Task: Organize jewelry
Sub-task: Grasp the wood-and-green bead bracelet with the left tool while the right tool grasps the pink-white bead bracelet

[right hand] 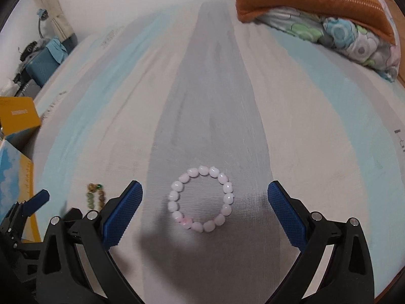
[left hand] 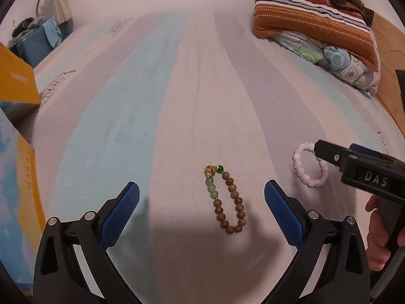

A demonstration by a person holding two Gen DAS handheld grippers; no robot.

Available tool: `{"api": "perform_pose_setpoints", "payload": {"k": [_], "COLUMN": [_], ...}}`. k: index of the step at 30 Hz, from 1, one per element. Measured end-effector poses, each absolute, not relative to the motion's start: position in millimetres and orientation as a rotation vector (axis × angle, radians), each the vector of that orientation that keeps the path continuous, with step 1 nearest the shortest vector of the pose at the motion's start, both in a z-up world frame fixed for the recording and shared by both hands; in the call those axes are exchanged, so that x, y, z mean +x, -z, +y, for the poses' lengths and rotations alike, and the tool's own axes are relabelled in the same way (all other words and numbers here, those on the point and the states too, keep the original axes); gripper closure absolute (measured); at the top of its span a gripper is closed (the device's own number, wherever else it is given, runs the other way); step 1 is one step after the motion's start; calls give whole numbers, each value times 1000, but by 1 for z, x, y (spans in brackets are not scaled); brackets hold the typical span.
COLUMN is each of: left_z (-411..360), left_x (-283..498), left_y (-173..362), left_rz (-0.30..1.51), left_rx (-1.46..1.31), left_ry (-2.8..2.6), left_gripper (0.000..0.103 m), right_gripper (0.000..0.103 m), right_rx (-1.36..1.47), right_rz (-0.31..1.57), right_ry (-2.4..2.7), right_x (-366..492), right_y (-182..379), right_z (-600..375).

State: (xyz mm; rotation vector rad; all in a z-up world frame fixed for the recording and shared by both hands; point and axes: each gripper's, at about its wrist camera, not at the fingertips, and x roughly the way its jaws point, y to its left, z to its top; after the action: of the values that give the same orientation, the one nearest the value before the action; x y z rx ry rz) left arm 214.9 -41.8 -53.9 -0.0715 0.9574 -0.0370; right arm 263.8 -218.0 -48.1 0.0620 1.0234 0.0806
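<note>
**Two bracelets on a striped bed, both sets of jaws wide open**

At far left, propped against the bed's edge: a yellow and blue box [left hand: 15, 131]. Hovering low over the striped bed sheet [left hand: 157, 101], the left gripper [left hand: 201, 202], jaws spread wide and holding nothing. Lying flat on the sheet between its blue pads [left hand: 120, 216], nearer the right-hand one and touching neither: a brown beaded bracelet [left hand: 229, 200], pulled into a long loop, with pale green beads on one side and a gold and a dark green bead at the far end.

Further right on the sheet, well apart from the brown loop: a pink beaded bracelet [right hand: 201, 198], lying in a near circle. Poised just above it, the right gripper [right hand: 205, 211], jaws likewise spread wide and empty, the ring centred between the two pads without contact. Visible at the right edge of the left wrist view: a hand [left hand: 379, 238] wrapped around that gripper's black handle.

At the far right end of the bed: a stack of folded bedding [left hand: 316, 22], striped orange on top, floral below.
</note>
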Motion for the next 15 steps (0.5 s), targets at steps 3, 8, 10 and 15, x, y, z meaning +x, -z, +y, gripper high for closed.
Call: {"api": "perform_pose_setpoints", "payload": {"k": [3, 8, 10, 15], "left_z": [-46, -58, -57, -56], "left_x": [220, 231, 235, 238], "left_y": [64, 83, 88, 91], "left_rz": [963, 995, 1011, 1015], "left_rx": [-82, -19, -33, -29], "left_ry": [62, 54, 56, 10], "left_gripper": [6, 7, 14, 39], "right_gripper": [9, 17, 21, 30], "right_rx": [54, 56, 62, 66], "right_rz": [1037, 1078, 1085, 1136], "right_ry": [-76, -67, -64, -63], "right_x": [267, 272, 273, 276], "right_y": [57, 70, 73, 81], "right_z": [-218, -221, -223, -224]}}
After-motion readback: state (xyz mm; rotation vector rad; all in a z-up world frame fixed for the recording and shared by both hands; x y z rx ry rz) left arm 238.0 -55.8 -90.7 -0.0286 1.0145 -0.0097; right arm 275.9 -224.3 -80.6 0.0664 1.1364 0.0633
